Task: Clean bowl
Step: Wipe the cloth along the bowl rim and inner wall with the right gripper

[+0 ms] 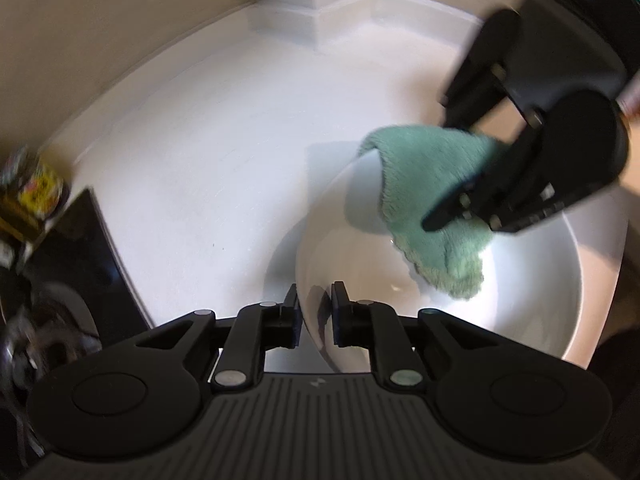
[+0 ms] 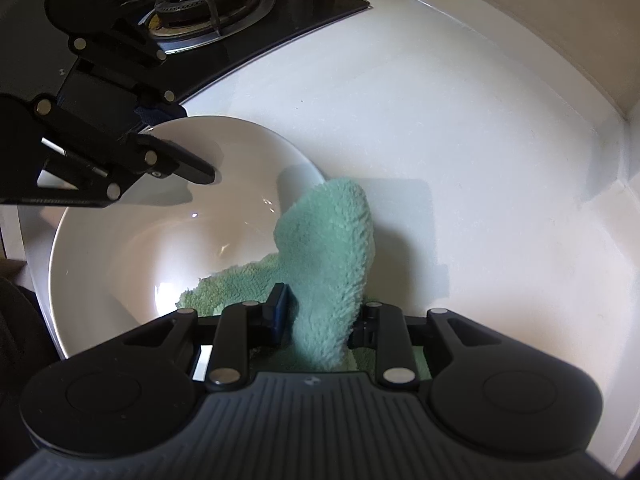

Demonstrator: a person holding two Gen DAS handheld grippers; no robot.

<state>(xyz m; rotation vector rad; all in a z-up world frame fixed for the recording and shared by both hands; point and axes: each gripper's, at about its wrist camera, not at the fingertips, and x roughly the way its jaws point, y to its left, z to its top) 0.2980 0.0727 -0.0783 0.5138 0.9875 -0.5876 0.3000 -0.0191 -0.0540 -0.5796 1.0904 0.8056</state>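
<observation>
1. Your left tongs (image 1: 314, 312) are clamped on the near rim of the white bowl (image 1: 528, 304), one finger inside, one outside.
2. The bowl sits tilted on the white worktop (image 2: 460, 128), beside the black gas hob (image 2: 224, 12).
3. Your right tongs (image 2: 320, 320) grip the green cloth (image 2: 332, 248), which drapes over the bowl's rim and into it.
</observation>
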